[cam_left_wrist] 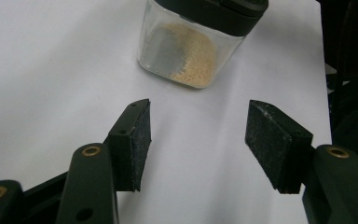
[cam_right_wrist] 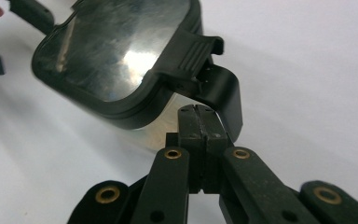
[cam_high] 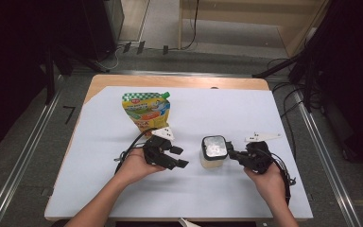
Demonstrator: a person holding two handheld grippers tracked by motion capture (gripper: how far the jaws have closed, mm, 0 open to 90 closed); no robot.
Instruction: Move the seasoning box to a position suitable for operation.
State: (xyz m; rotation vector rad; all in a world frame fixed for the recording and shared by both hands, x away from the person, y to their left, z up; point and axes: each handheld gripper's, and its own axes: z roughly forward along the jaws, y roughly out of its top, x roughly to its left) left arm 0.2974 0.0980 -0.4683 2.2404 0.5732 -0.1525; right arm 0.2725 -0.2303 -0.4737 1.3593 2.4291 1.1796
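Note:
A clear square jar (cam_high: pixel 214 151) with a black-rimmed, mirror-topped lid stands on the white sheet between my two grippers. It holds tan granules (cam_left_wrist: pixel 191 56). My left gripper (cam_high: pixel 179 157) lies to its left, open and pointing at it, with bare sheet between the pads (cam_left_wrist: pixel 200 112). My right gripper (cam_high: pixel 231 152) comes in from the right with its jaws shut together. Its tips (cam_right_wrist: pixel 199 116) sit just under the lid's black latch tab (cam_right_wrist: pixel 193 56), beside the curved clip (cam_right_wrist: pixel 226 91). I see nothing held between them.
A green and yellow stand-up pouch (cam_high: pixel 146 111) stands behind the left gripper. The white sheet (cam_high: pixel 227 109) covers most of the wooden table (cam_high: pixel 179 81). Metal rails (cam_high: pixel 28 146) run along both sides, and cables lie on the floor beyond.

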